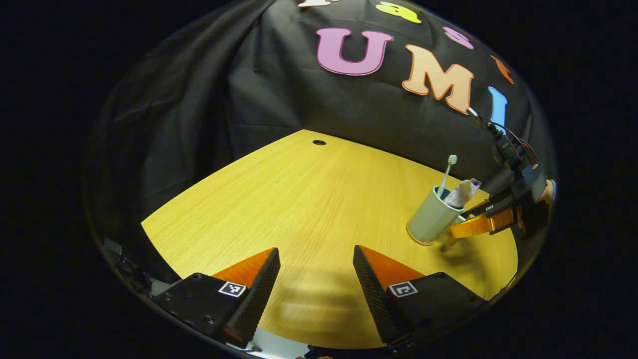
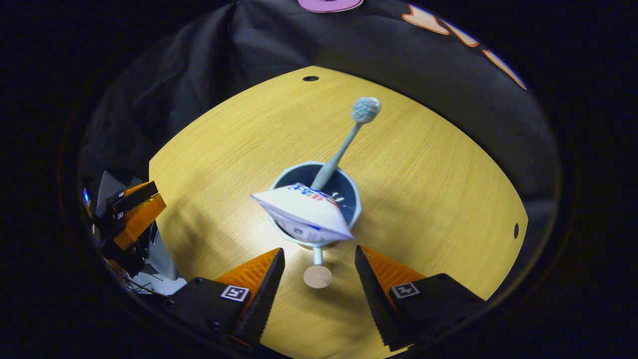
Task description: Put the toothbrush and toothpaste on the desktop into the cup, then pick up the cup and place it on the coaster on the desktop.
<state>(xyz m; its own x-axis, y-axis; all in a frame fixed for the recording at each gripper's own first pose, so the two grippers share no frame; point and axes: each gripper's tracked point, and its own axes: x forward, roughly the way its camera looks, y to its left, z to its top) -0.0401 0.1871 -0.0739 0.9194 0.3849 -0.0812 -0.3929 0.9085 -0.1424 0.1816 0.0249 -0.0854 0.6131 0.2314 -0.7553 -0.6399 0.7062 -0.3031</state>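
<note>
A grey-blue cup (image 1: 431, 219) stands upright on the wooden desktop (image 1: 309, 199) at the right. The toothbrush (image 1: 446, 172) and the white toothpaste tube (image 1: 463, 192) stick out of it. A thin tan rim shows under its base; I cannot tell whether that is the coaster. In the right gripper view I look down into the cup (image 2: 344, 184), with the tube (image 2: 304, 212) across its mouth and the toothbrush (image 2: 349, 139) leaning away. My right gripper (image 2: 318, 252) is open, its fingers either side of the cup's handle (image 2: 317, 274), not touching it. My left gripper (image 1: 315, 250) is open and holds nothing.
The right gripper (image 1: 471, 224) with its orange fingers sits at the cup's right side. The left gripper (image 2: 132, 214) hangs past the desktop's left edge. Small round holes (image 2: 310, 78) (image 2: 516, 230) mark the desktop's corners. Black cloth walls close in behind.
</note>
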